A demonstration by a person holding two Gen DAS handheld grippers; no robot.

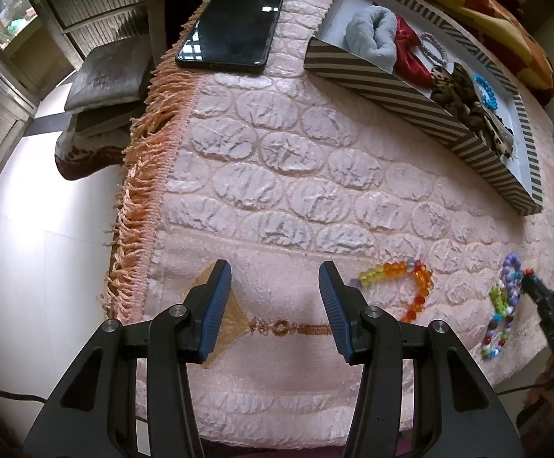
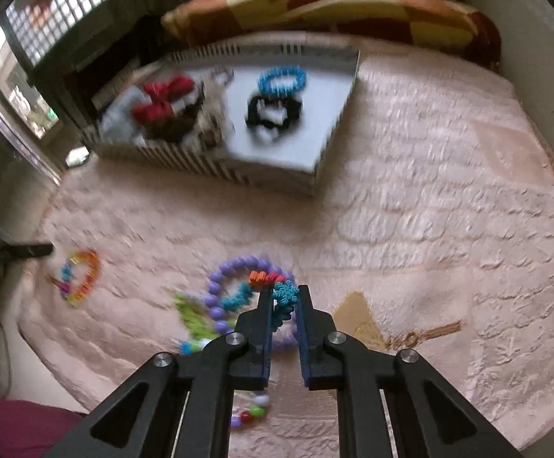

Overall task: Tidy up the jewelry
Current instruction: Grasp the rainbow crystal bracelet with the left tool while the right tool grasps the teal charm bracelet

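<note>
Gripping: the right gripper (image 2: pixel 285 297) has its two fingers closed narrowly on a snowflake bead bracelet (image 2: pixel 277 291), teal, orange and red pieces showing between and just ahead of the tips.
Snowflake bead bracelet, place: low over the pink quilted bedspread (image 2: pixel 410 210), at the near edge of a small pile of jewelry; whether it is lifted clear of the pile cannot be told.
Pile beside it: a purple bead bracelet (image 2: pixel 226 274) curves just left of the fingers, touching a green piece (image 2: pixel 193 315) and a mixed-colour bead string (image 1: pixel 500 328); the right wrist view is blurred here.
Orange bead bracelet (image 1: pixel 410 286): lying apart from the pile on the bedspread, close to the left gripper's right finger.
Left gripper (image 1: pixel 275 305): jaws wide apart with nothing between them, hovering over the bedspread near its fringed edge (image 1: pixel 139 206).
Striped box (image 1: pixel 391 84): open, farther back on the bedspread; it holds a grey fabric scrunchie (image 1: pixel 372 34), a red scrunchie (image 1: pixel 410 53), a leopard-print piece (image 1: pixel 464 103), a blue bracelet (image 2: pixel 282 80) and a black bracelet (image 2: pixel 273 114).
Phone (image 1: pixel 233 24): black, screen up, left of the box.
Blanket (image 2: pixel 334 11): patterned red and yellow, behind the box.
</note>
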